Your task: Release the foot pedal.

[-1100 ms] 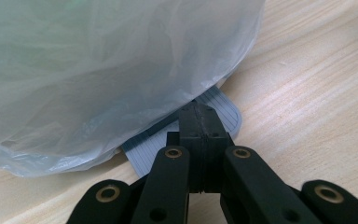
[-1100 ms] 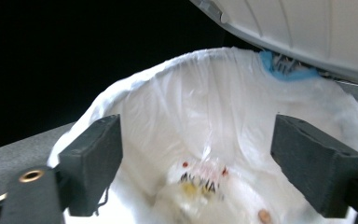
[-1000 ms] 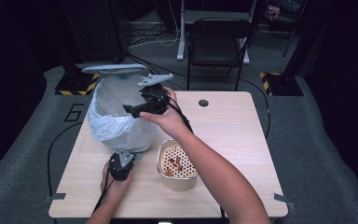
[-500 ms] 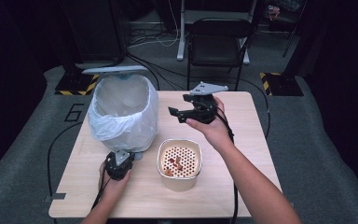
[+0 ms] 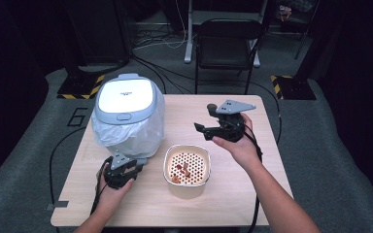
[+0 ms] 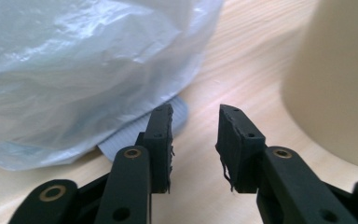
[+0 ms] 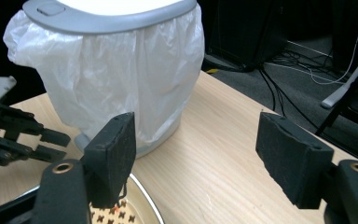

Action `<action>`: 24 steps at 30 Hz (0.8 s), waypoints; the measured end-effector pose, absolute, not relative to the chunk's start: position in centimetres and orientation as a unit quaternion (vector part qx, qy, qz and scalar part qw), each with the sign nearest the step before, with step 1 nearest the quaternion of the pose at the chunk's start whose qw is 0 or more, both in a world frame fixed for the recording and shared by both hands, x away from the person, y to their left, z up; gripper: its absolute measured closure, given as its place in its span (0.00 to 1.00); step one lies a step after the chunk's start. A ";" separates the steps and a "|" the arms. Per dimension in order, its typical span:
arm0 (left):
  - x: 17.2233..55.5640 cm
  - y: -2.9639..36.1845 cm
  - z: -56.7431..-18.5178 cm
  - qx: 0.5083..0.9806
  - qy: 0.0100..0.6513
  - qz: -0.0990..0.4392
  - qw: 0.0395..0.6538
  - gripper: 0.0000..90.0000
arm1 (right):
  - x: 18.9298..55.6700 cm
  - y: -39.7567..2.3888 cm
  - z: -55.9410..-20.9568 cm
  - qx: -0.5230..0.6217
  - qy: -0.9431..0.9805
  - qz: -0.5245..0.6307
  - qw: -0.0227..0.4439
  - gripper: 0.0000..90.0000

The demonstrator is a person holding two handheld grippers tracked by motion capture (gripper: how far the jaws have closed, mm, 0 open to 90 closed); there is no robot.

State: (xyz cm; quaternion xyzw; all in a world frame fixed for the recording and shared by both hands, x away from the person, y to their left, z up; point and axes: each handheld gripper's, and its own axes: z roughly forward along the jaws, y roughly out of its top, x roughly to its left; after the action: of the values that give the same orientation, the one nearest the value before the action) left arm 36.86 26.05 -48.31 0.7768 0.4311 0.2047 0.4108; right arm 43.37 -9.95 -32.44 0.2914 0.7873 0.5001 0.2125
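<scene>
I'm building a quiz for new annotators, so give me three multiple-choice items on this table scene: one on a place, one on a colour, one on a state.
1. Where does the cream container stand relative to the bin?
A. behind it, at the table's far edge
B. nearer the person and to its right in the high view
C. on top of its lid

2. What colour is the flat top of the bin's lid?
A. white
B. red
C. black

3. How do the jaws of the right gripper stand?
A. shut on the bin liner
B. shut on nothing
C. open, holding nothing

Answers: 1 B, the high view shows the container in front of the bin, toward the right. 2 A, the lid's top is white with a grey rim. 3 C, the right gripper view shows a wide gap between its pads with only the table beyond.
</scene>
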 end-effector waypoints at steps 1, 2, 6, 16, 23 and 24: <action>36.6 26.3 -48.1 0.779 0.431 0.201 0.410 0.71 | 43.3 -10.1 -32.6 0.292 0.788 0.498 0.214 0.32; 36.5 26.4 -48.0 0.779 0.430 0.199 0.410 0.69 | 43.0 -10.3 -32.9 0.301 0.787 0.490 0.221 0.33; 35.8 27.4 -47.7 0.776 0.435 0.184 0.418 0.62 | 42.3 -11.6 -34.3 0.331 0.776 0.483 0.234 0.34; 35.2 30.6 -48.5 0.753 0.473 0.189 0.415 0.53 | 40.3 -15.3 -38.0 0.376 0.766 0.456 0.252 0.34; 35.7 32.4 -49.7 0.750 0.489 0.193 0.401 0.49 | 38.8 -17.0 -41.4 0.404 0.757 0.448 0.250 0.34; 35.8 32.5 -49.8 0.749 0.491 0.193 0.400 0.48 | 38.6 -17.2 -42.0 0.404 0.759 0.444 0.252 0.34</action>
State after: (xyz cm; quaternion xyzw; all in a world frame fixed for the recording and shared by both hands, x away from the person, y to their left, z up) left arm 35.78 32.52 -49.78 0.7492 0.4910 0.1933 0.4002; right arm 38.63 -17.23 -42.04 0.4040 0.7587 0.4442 0.2525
